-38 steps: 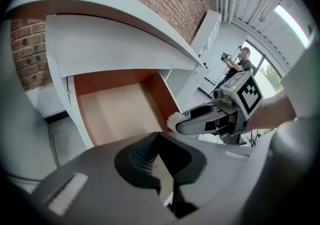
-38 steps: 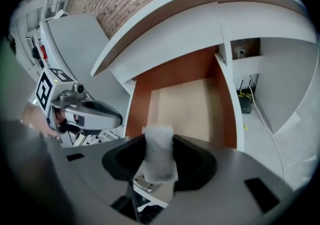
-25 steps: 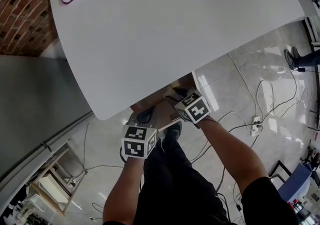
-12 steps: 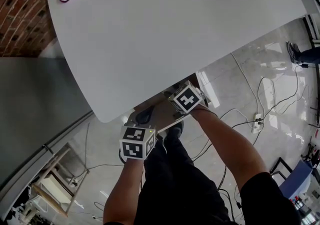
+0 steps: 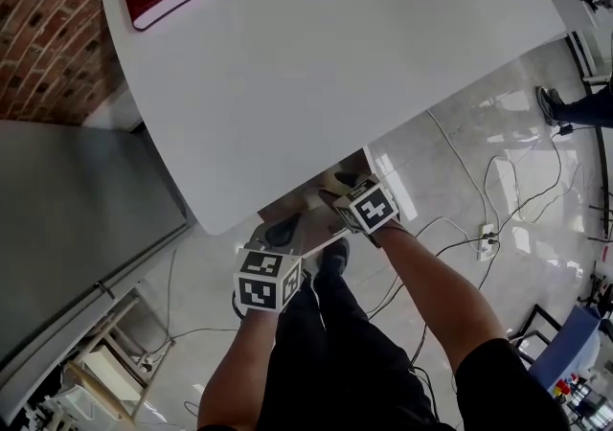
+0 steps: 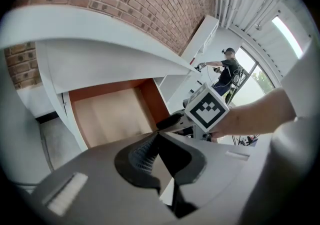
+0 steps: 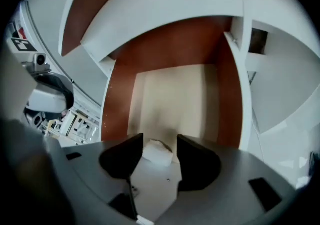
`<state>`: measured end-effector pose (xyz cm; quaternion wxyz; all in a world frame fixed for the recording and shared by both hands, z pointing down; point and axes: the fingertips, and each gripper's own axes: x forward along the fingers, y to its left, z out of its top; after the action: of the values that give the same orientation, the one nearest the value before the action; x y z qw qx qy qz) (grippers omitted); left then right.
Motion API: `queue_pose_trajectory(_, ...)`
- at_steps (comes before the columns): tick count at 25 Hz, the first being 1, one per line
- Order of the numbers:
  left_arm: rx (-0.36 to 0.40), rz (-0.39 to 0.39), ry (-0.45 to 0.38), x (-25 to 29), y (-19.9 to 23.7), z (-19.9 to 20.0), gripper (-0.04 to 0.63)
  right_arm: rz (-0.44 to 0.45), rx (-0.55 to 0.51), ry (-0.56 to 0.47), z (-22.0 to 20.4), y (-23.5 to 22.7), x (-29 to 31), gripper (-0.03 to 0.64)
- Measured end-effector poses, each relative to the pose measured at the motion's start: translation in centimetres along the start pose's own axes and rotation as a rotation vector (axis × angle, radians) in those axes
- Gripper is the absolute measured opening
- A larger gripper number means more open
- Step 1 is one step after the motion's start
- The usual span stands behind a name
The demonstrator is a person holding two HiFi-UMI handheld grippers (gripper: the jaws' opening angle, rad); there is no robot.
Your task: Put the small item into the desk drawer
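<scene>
the right gripper (image 7: pixel 160 142) is pointing steeply down into the open drawer (image 7: pixel 175 89), and its jaws have just been opening — they are standing wide apart with the small white item (image 7: pixel 157 153) between them, close against the jaw at 9 o'clock and seemingly free of the one at 3 o'clock. the item is sitting right at the gripper's tips, over the near end of the pale drawer floor, with bare floor running off toward 12 o'clock. its longer side is looking to run across the gap, 9 to 3, though it is too crumpled to be sure. the coming move is probably turning on drawing back along the jaws, toward 6 o'clock — a sideways drift is risking a nudge to the item. the left gripper (image 6: pixel 156 136) is hanging farther off, outside the drawer front at 7 o'clock of the right one in the head view, its jaws meeting at the tips on nothing.
</scene>
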<state>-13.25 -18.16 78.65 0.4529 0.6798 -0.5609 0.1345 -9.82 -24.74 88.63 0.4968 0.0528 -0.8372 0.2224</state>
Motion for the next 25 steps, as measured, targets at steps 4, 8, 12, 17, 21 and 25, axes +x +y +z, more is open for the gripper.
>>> queue_pose_trajectory(4, 0.020, -0.008, 0.007, -2.0, -1.2, 0.9, 0.011, -0.007, 0.058, -0.068, -0.3, 1.4, -4.5, 0.202)
queue_pose_trajectory(8, 0.049, -0.001, -0.003, -4.8, -2.2, 3.2, 0.011, -0.013, 0.196, -0.147, -1.6, 2.0, -9.5, 0.190)
queue_pose_trajectory(12, 0.067, 0.012, -0.014, -7.9, -3.2, 5.8, 0.011, -0.033, 0.347, -0.267, -2.3, 2.4, -15.7, 0.173)
queue_pose_trajectory(17, 0.112, 0.003, -0.043, -10.9, -4.6, 8.9, 0.011, -0.087, 0.402, -0.383, -0.7, 3.3, -22.4, 0.152)
queue_pose_trajectory(21, 0.127, 0.004, -0.070, -12.6, -5.1, 10.9, 0.011, -0.093, 0.411, -0.445, 1.0, 4.0, -25.0, 0.137)
queue_pose_trajectory(25, 0.134, -0.001, -0.084, -14.2, -5.7, 12.1, 0.011, -0.099, 0.386, -0.470, 2.4, 5.0, -26.5, 0.130)
